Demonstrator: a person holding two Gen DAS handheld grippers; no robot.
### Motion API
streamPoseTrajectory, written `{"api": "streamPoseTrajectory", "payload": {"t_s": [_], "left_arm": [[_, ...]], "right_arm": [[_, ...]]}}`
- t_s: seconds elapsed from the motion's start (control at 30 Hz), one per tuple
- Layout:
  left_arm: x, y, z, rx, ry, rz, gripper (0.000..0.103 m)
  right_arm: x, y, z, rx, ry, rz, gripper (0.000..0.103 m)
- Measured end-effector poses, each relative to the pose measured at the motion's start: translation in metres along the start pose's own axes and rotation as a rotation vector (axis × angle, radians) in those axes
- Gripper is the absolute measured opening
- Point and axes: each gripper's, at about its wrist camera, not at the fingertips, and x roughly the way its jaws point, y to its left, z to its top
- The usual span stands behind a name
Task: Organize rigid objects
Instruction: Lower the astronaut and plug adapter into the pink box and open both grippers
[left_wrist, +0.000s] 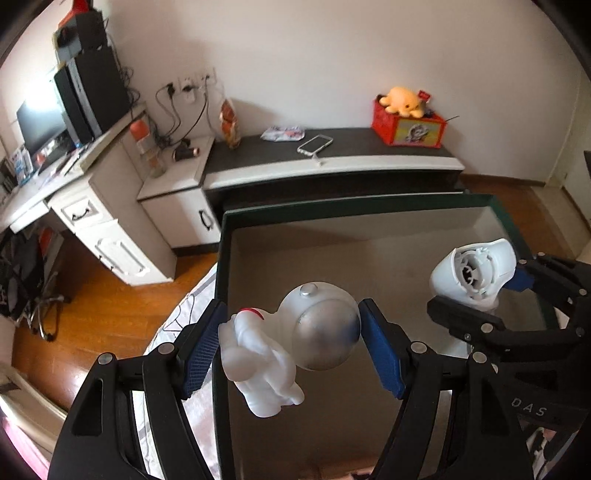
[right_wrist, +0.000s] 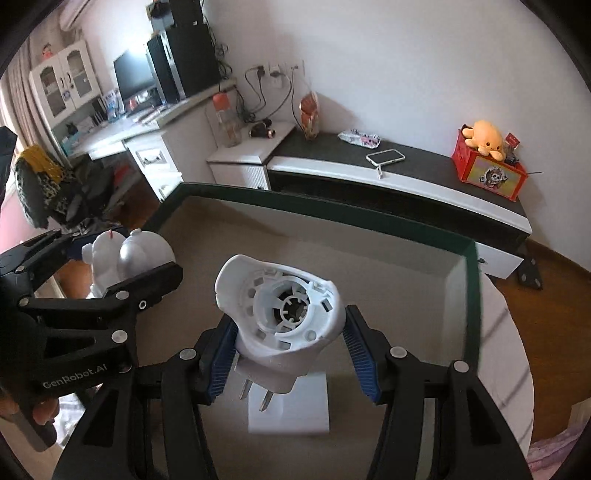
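Note:
A white astronaut figure (left_wrist: 273, 350) with a silver visor hangs over the glass table (left_wrist: 221, 258), and my left gripper (left_wrist: 288, 343) is shut on it: one blue pad is on its arm, the other on the helmet. To its right, my right gripper (left_wrist: 495, 291) is shut on a white plug-in base (left_wrist: 472, 273). In the right wrist view the base (right_wrist: 280, 314) shows an open round socket on top and two metal prongs below, clamped between the pads of the right gripper (right_wrist: 288, 354). The left gripper (right_wrist: 110, 258) with the astronaut (right_wrist: 107, 254) is at the left.
The table has a dark green rim (right_wrist: 471, 295); a white square box (right_wrist: 291, 413) lies on it below the prongs. Behind stands a low black-and-white cabinet (left_wrist: 332, 166) with a phone (left_wrist: 315, 144) and a red box (left_wrist: 408, 127). A white desk (left_wrist: 92, 206) is at the left.

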Motion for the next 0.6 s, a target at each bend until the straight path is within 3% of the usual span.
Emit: {"api": "streamPoseTrajectory", "payload": {"t_s": [0.2, 0.33, 0.4, 0.47, 0.6], "left_arm": [[0.008, -0.004, -0.001, -0.006, 0.013, 0.001, 0.077], [-0.005, -0.003, -0.004, -0.026, -0.001, -0.019, 0.083], [-0.018, -0.002, -0.007, -0.031, -0.015, -0.026, 0.088], [-0.034, 0.001, -0.011, -0.026, -0.042, -0.018, 0.093], [-0.079, 0.0, -0.033, 0.001, -0.135, -0.024, 0.102]], "right_arm": [[0.005, -0.008, 0.001, 0.032, 0.017, -0.027, 0.058], [-0.01, -0.01, 0.001, 0.036, -0.013, -0.059, 0.066], [-0.022, -0.01, -0.001, 0.039, -0.035, -0.054, 0.068], [-0.036, -0.007, -0.005, 0.035, -0.058, -0.07, 0.078], [-0.072, 0.003, -0.021, 0.012, -0.114, -0.062, 0.079]]}}
